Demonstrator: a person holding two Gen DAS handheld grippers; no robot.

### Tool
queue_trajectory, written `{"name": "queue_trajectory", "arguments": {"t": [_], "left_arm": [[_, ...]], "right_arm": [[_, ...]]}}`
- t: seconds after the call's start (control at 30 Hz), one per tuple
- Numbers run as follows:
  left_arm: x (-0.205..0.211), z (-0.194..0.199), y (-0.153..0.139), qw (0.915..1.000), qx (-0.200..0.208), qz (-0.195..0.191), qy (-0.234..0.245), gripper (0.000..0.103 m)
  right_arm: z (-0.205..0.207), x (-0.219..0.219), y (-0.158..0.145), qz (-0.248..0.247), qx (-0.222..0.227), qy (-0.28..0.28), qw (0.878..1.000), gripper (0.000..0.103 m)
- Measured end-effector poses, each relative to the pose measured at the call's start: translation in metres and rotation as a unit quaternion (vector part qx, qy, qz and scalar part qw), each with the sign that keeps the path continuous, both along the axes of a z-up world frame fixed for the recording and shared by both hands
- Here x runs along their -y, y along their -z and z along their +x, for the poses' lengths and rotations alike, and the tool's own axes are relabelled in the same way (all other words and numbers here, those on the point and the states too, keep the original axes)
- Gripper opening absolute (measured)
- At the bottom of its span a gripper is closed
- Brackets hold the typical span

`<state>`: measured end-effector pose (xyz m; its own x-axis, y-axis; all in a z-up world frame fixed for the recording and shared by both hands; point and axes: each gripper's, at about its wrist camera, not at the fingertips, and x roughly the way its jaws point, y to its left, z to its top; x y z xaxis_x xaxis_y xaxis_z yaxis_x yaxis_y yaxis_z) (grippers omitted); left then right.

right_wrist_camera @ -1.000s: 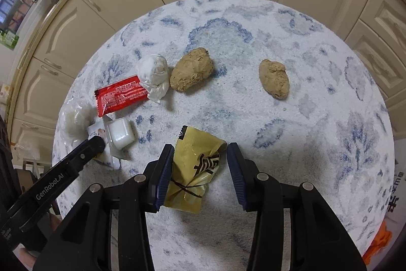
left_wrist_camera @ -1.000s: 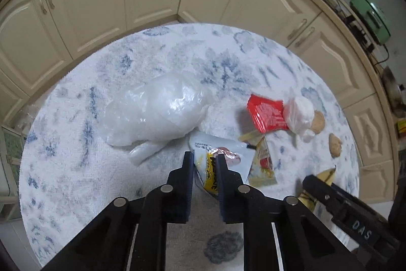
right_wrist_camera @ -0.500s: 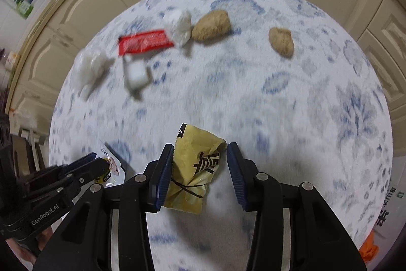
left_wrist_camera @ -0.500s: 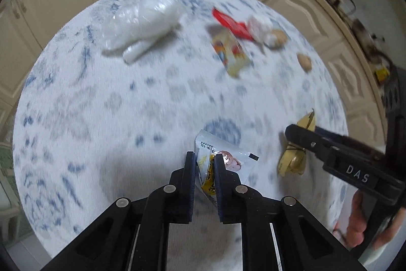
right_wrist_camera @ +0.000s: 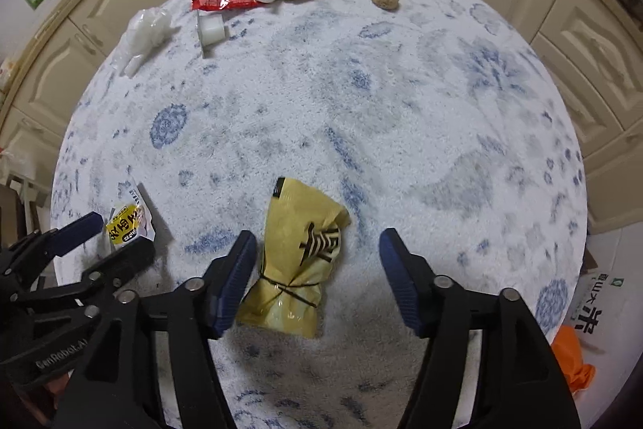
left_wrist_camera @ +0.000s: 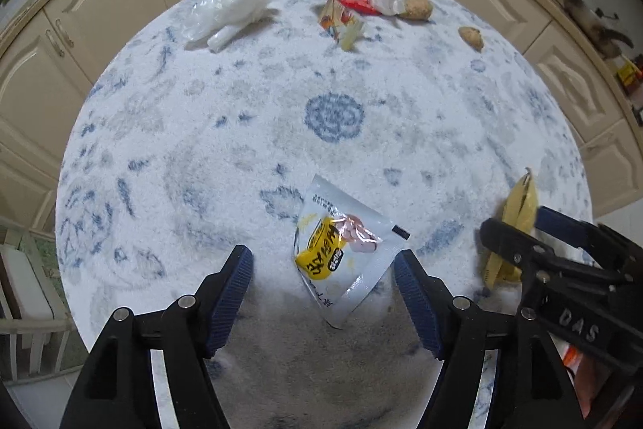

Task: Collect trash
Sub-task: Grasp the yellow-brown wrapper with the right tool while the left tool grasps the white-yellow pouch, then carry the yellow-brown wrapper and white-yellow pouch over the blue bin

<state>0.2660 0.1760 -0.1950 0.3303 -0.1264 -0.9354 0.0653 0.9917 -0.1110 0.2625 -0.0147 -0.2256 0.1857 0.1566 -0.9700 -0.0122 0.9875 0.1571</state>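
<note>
Trash gets released here: a white-and-yellow plastic snack packet [left_wrist_camera: 341, 252] lies on the round blue-patterned white rug [left_wrist_camera: 321, 115], between the widening jaws of the left gripper [left_wrist_camera: 323, 282], touched by neither pad. A crumpled yellow wrapper tied with black thread [right_wrist_camera: 299, 260] lies between the opening jaws of the right gripper [right_wrist_camera: 317, 274], just beside the left-hand pad, clear of the other. To drop cleanly, each gripper should lift straight up once its pads are free, so nothing drags. More litter sits well apart at the rug's far edge.
</note>
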Motion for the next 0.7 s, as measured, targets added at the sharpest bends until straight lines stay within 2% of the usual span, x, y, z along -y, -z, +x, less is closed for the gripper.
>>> {"name": "queue_trajectory", "arguments": {"t": [0.1, 0.17, 0.2, 0.23, 0.27, 0.33, 0.37, 0.4, 0.53, 0.7], "left_arm": [[0.011, -0.006, 0.005, 0.9990, 0.029, 0.033, -0.001, 0.068], [0.011, -0.009, 0.005, 0.9986, 0.043, 0.031, -0.003, 0.067], [0.012, -0.011, 0.005, 0.9985, 0.046, 0.030, 0.000, 0.065], [0.012, -0.012, 0.005, 0.9984, 0.049, 0.028, 0.006, 0.056], [0.012, -0.014, 0.003, 0.9982, 0.051, 0.028, 0.008, 0.043], [0.013, -0.015, 0.003, 0.9983, 0.050, 0.028, 0.012, 0.038], [0.014, -0.017, 0.002, 0.9983, 0.050, 0.026, 0.014, 0.035], [0.013, -0.017, 0.002, 0.9984, 0.049, 0.024, 0.013, 0.034], [0.013, -0.018, -0.003, 0.9989, 0.039, 0.004, 0.024, 0.030], [0.023, -0.021, -0.010, 0.9983, 0.044, 0.001, 0.039, 0.029]], "right_arm": [[-0.009, -0.002, 0.002, -0.040, 0.024, 0.011, 0.999, 0.077], [-0.015, 0.002, 0.001, -0.037, 0.039, 0.022, 0.998, 0.077], [-0.016, 0.003, 0.001, -0.038, 0.043, 0.022, 0.998, 0.075], [-0.018, 0.003, 0.000, -0.040, 0.045, 0.021, 0.998, 0.074], [-0.020, 0.003, -0.001, -0.042, 0.050, 0.021, 0.998, 0.069], [-0.022, 0.004, -0.003, -0.040, 0.056, 0.026, 0.997, 0.055], [-0.022, 0.006, -0.005, -0.039, 0.059, 0.029, 0.997, 0.038], [-0.023, 0.008, -0.006, -0.036, 0.059, 0.033, 0.997, 0.033], [-0.023, 0.015, -0.006, -0.015, 0.055, 0.045, 0.997, 0.033], [-0.025, 0.019, -0.007, -0.005, 0.052, 0.051, 0.997, 0.033]]}}
